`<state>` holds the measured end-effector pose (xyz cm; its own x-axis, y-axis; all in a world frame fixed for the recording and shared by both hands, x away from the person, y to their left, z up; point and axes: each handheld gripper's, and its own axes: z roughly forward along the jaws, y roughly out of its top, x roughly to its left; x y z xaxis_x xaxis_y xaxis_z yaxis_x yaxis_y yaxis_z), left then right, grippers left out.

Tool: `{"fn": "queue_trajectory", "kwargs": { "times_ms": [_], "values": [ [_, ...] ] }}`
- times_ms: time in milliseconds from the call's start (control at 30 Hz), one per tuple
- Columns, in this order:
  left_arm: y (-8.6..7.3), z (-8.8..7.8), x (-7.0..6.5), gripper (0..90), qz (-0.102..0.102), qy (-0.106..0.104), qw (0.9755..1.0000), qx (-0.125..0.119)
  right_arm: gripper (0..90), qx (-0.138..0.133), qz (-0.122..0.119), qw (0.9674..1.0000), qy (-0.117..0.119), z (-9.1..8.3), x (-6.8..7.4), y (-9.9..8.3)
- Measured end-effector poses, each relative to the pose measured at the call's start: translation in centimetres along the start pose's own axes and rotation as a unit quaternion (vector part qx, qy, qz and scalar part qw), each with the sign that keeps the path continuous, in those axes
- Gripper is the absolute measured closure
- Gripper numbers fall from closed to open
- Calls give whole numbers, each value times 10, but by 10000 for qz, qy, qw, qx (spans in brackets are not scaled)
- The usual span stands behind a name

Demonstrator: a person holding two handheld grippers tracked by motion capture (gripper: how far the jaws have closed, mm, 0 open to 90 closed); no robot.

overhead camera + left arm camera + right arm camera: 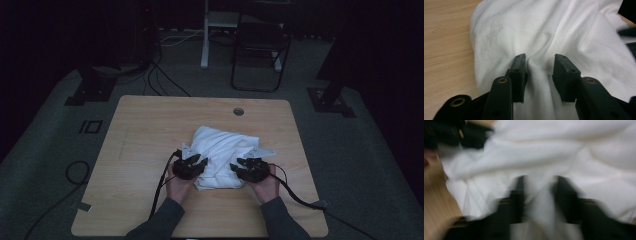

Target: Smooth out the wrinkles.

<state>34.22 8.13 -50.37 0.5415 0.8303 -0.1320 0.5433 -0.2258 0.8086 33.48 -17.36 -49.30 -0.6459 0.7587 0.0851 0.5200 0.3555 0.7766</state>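
you have a white cloth [222,152] bunched up in a soft heap near the middle of the wooden table [145,130], a bit toward your side. your two hands sit at the near edge of the heap, one on each side.

your left gripper [192,164] is at the near left corner of the cloth. in the left gripper view, the left gripper [539,65] has its two black jaws apart, resting on the cloth. a raised fold of the white cloth [544,32] runs up between them. the left jaw touches the fold. the right jaw stands a little off it, so the fold is not squeezed. bare table [446,47] shows to the left of the cloth in that view.

your right gripper [246,166] is at the near right corner of the cloth. the right gripper view is very blurry. there the right gripper [539,185] has its jaws a little apart with a strip of white cloth [574,152] between them. you cannot tell if the jaws press on that strip or just sit around it.

a black cable [161,186] trails from your left gripper across the table toward you. past the far end of the table a dark chair [260,45] stands on the grey floor [360,150].
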Motion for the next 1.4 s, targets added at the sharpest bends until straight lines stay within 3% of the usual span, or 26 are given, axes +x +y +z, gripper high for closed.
{"fn": "queue_trajectory", "kwargs": {
  "times_ms": [33,67,267,433,567,667,767,833,933,1033,1200,1300,1400],
  "values": [
    [0,-1,0,614,0,1,10000,-5,841,62,-11,10000,-4,-1,1,-4],
    [0,-2,0,604,-3,0,10000,-11,877,33,-19,10000,-26,-4,1,-6],
    [1,-10,2,549,-31,-21,9999,-109,881,-297,-122,9994,-140,-51,-1,-15],
    [1,-17,5,507,-100,-190,9996,-202,880,-247,21,9996,-113,-77,-11,-35],
    [4,-26,1,501,-5,-231,9992,-326,842,108,83,9999,-4,-72,-16,-49],
    [8,-30,0,500,72,-266,9987,-421,650,-209,81,9997,-115,-72,-14,-39],
    [10,-29,2,497,55,-302,9986,-433,575,-498,-41,9986,-166,-70,-8,-20],
    [9,-26,2,497,9,-369,9986,-367,539,-533,-155,9983,-167,-63,-4,-9],
    [4,-20,-2,497,95,-467,9987,-176,503,-364,-221,9991,-62,-39,4,1],
    [-1,-19,-8,491,232,-505,9984,-73,516,-28,-193,9998,62,-17,8,-3],
    [-7,-29,-16,490,310,-678,9972,-64,533,347,-167,9993,16,-14,11,-22],
    [-12,-33,-18,487,324,-742,9967,-16,524,535,-251,9981,-149,-16,10,-34],
    [-20,-31,-19,487,297,-723,9969,19,527,617,-187,9977,-216,-7,5,-39]
  ]
}}
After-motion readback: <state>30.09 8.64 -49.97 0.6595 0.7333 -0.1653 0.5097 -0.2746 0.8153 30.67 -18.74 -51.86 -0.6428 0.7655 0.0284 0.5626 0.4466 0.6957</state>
